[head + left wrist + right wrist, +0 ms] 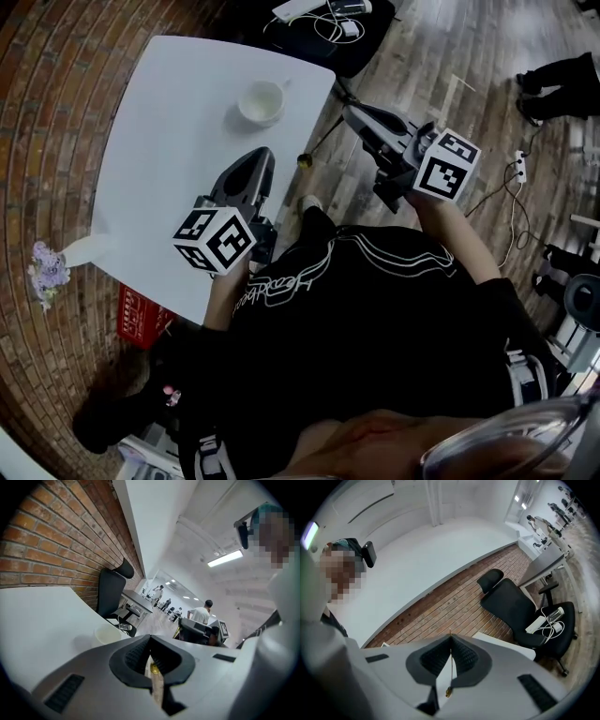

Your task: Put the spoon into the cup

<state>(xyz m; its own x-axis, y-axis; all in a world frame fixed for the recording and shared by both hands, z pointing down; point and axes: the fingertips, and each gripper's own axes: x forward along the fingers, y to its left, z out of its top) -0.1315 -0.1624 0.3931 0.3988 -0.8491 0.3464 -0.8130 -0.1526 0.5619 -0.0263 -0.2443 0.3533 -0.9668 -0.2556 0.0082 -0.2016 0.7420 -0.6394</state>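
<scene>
1. The left gripper (262,157) is held shut on nothing, and so is the right gripper (350,112).
2. The cup (262,101) is seen just ahead of the left jaws, nearer them than the right.
3. No spoon can be made out, so its axis is left unjudged.

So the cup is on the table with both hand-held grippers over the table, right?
No: the head view shows the right hand-held gripper past the edge of the table, over the floor. Only the left hand-held gripper is over it.
</scene>
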